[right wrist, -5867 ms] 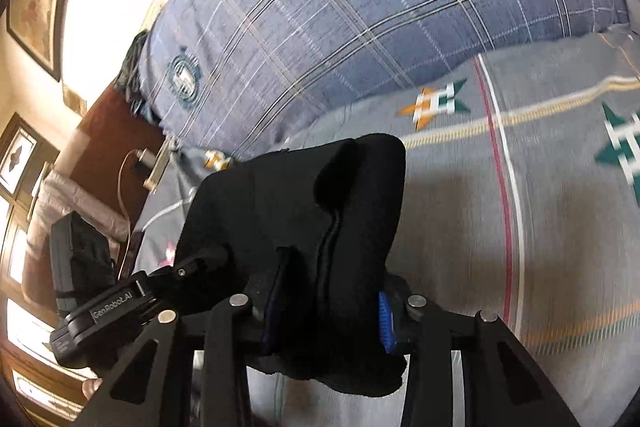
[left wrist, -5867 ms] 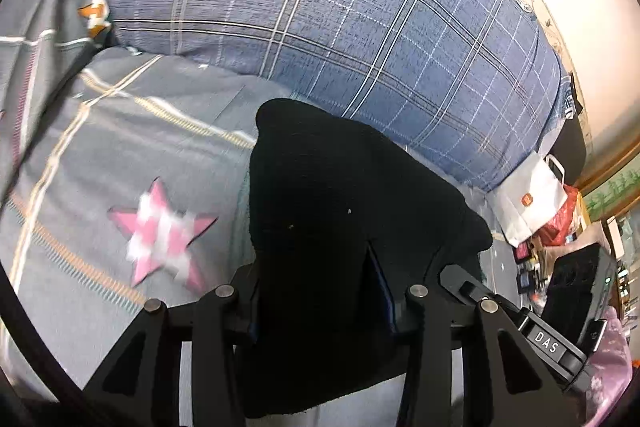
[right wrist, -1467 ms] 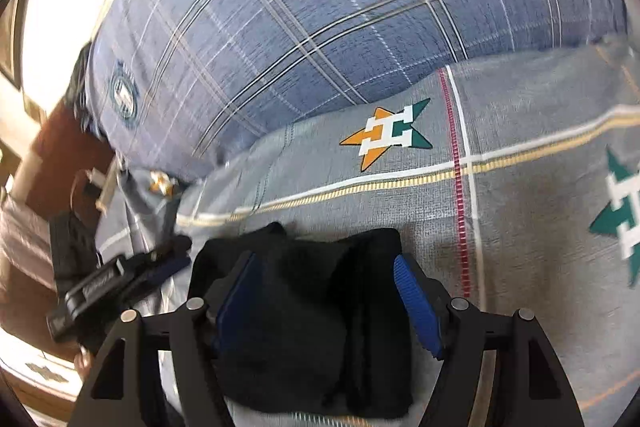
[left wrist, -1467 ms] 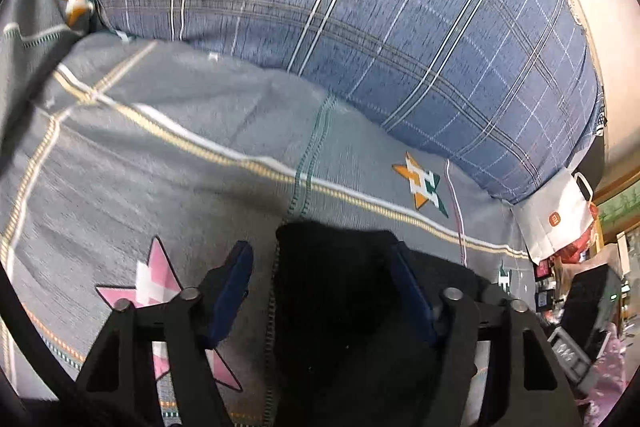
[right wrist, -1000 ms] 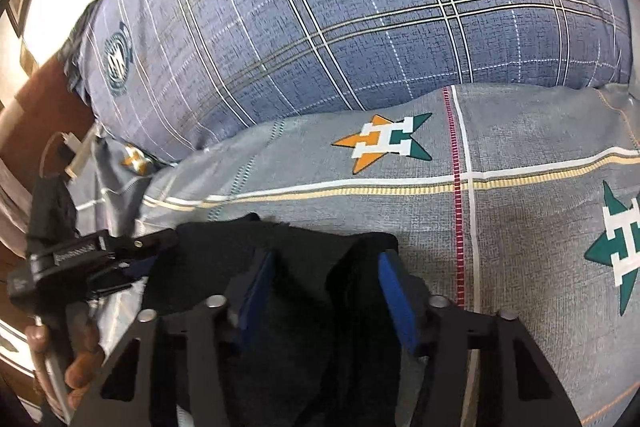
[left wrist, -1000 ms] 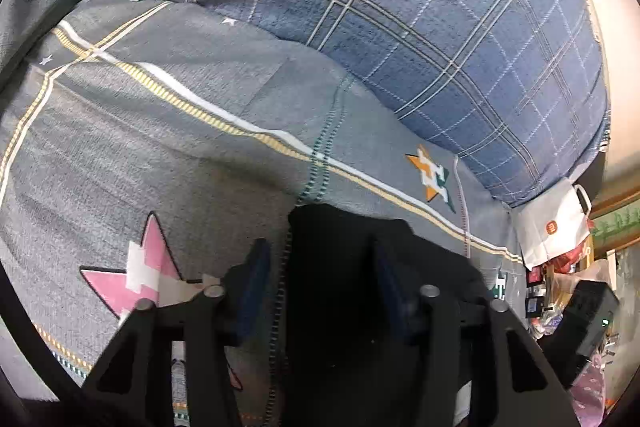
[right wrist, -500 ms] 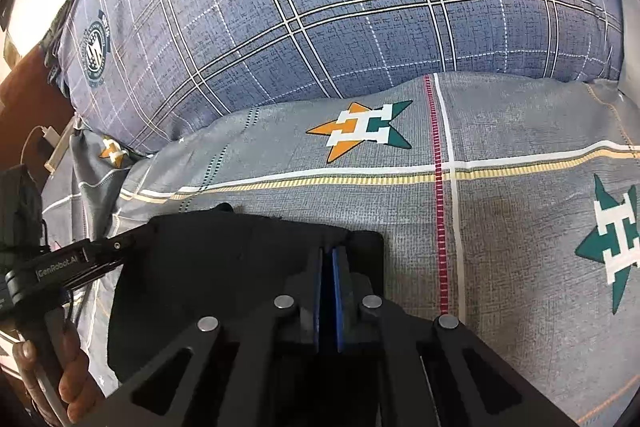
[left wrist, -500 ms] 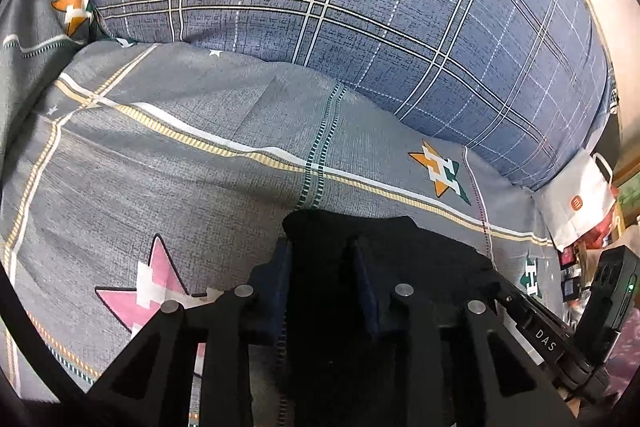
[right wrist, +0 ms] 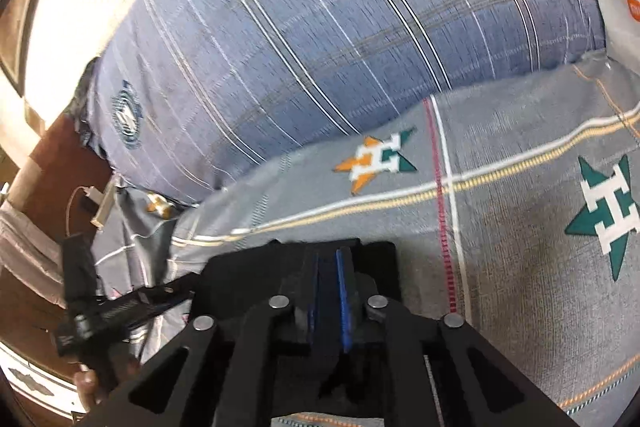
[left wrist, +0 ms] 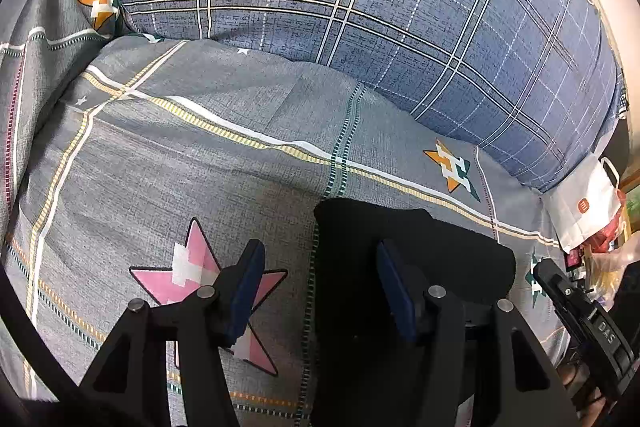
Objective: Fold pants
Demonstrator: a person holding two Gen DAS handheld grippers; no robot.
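Both tongs are poised over the folded black pants [left wrist: 404,247] on the bedspread [left wrist: 200,155]: left gripper [left wrist: 320,291] just spread apart, right gripper [right wrist: 328,291] nearly pressed together, nothing visibly pinched.

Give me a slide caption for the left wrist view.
Left gripper open over the folded black pants on a grey star-print bedsheet.

The folded black fabric pants [left wrist: 408,259] are plain, without pattern. Under them the grey woven bedsheet [left wrist: 200,155] carries white-and-yellow stripes, green dashed lines, a red dashed line, a pink-and-white star [left wrist: 192,267] at nine o'clock of the pants and an orange-and-green star [left wrist: 454,169] at one o'clock. The big blue plaid pillow [left wrist: 360,7] has white and tan checks. Both black grippers wear blue pads [left wrist: 246,287].
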